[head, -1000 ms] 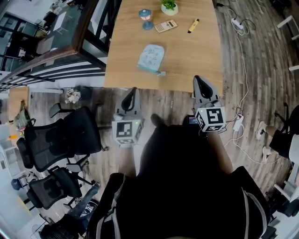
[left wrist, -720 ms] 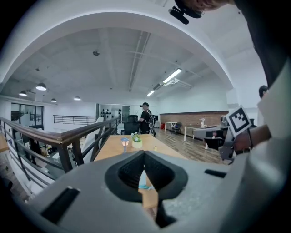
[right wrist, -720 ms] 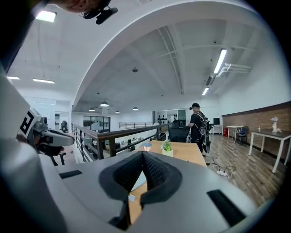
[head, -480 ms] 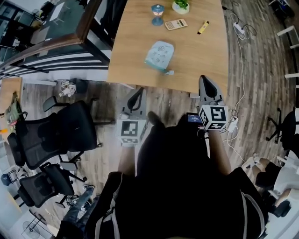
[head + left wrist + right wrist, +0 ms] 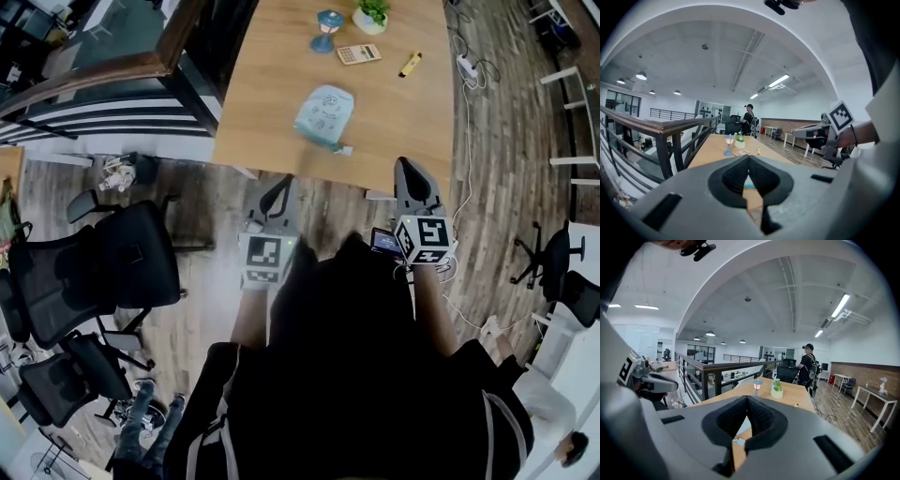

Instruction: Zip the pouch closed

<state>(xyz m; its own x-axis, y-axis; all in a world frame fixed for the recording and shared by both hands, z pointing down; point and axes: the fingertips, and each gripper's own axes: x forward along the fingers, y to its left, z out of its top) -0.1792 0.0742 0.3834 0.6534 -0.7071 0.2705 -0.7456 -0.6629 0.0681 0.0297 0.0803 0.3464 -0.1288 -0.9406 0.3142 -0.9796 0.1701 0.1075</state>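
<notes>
Both grippers are held at the near edge of the light wooden desk (image 5: pixel 272 94), well apart from each other and touching nothing on it. The left gripper (image 5: pixel 280 185) has its jaws pressed together with nothing between them. The right gripper (image 5: pixel 407 169) is likewise closed and empty.

The pale blue patterned fabric pouch (image 5: pixel 325 114) lies flat towards the desk's near edge, about midway across its width, between the lines of the two grippers and clear of both. A small tab shows at its near end.

Along the far edge stand a small blue table lamp (image 5: pixel 329 21), a white potted plant (image 5: pixel 371 13), a beige calculator (image 5: pixel 358 53) and a yellow marker pen (image 5: pixel 410 64). Black office chairs (image 5: pixel 131 262) stand on the floor to the left.
</notes>
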